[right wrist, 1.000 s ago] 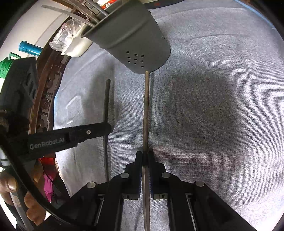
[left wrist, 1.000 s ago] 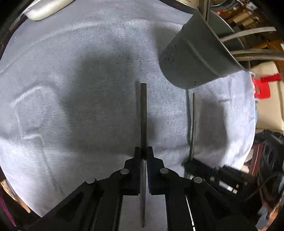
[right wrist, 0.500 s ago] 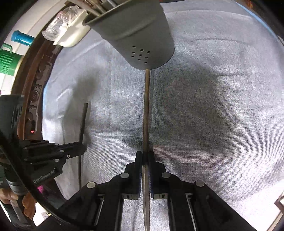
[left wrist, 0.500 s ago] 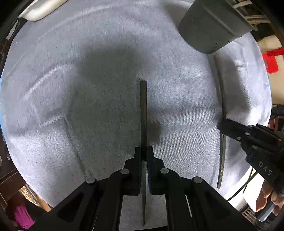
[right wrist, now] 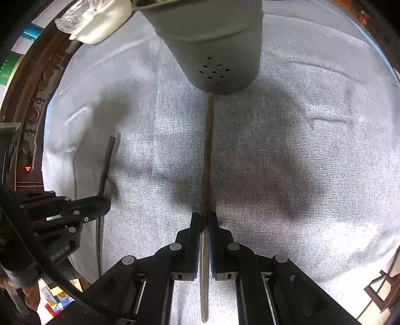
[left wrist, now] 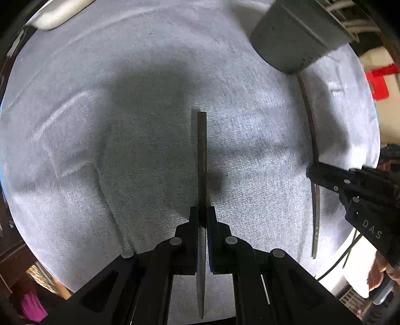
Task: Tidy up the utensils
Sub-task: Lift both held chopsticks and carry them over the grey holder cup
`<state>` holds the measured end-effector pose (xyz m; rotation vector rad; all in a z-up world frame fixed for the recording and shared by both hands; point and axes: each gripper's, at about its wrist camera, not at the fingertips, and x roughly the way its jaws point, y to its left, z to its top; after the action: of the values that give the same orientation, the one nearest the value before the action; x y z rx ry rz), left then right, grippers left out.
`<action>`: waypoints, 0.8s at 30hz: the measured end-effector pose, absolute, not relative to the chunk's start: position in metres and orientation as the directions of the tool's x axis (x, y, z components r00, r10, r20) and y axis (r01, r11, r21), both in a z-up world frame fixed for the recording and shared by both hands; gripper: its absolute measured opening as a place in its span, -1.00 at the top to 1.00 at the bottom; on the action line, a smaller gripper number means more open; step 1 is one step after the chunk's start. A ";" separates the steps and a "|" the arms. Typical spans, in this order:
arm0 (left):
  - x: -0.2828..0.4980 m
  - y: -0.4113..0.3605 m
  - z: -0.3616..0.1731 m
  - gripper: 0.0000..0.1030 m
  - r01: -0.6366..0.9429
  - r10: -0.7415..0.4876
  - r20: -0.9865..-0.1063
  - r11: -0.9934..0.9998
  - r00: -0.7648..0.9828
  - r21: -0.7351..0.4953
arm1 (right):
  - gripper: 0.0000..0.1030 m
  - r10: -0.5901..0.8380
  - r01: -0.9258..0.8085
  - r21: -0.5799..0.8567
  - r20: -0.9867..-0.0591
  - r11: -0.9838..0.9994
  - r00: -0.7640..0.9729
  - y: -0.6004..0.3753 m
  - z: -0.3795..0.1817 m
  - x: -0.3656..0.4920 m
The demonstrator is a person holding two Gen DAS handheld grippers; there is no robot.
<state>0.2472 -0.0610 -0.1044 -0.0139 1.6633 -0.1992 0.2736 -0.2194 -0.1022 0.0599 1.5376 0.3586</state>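
My left gripper (left wrist: 202,212) is shut on a thin dark metal utensil handle (left wrist: 201,155) that points forward above the grey cloth. My right gripper (right wrist: 205,217) is shut on a second thin utensil handle (right wrist: 208,155), whose far end reaches the base of the grey perforated utensil holder (right wrist: 212,45). The holder stands at the upper right in the left wrist view (left wrist: 295,35), with other utensils in it. Each gripper shows in the other's view: the right one (left wrist: 315,172) at the right, the left one (right wrist: 102,202) at the left.
A grey cloth (left wrist: 100,150) covers the round table. A white dish (left wrist: 57,12) sits at the far left edge; a white container (right wrist: 97,27) stands beside the holder. A dark wooden table rim (right wrist: 32,112) and red object (left wrist: 380,82) lie beyond the cloth.
Both grippers have drawn apart sideways, each keeping its utensil. The right gripper has moved closer to the holder, which now looms larger and more central in its view.
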 end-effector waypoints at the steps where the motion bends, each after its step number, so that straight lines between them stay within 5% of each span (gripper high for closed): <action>1: 0.246 -0.059 -0.101 0.88 0.100 -0.141 -0.985 0.983 -0.096 -0.151 | 0.85 0.284 -0.175 0.278 -0.959 0.944 0.007 -0.224 -0.102 0.272; 24: 0.252 -0.002 -0.002 0.88 -0.065 -0.346 -0.876 0.919 0.336 -0.388 | 0.88 0.466 0.001 0.514 -0.779 0.858 0.420 -0.323 -0.031 0.248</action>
<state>0.2523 -0.0023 -0.0022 -0.3871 1.2223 -0.1891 0.2477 -0.3229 -0.0315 0.4799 1.1086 0.3057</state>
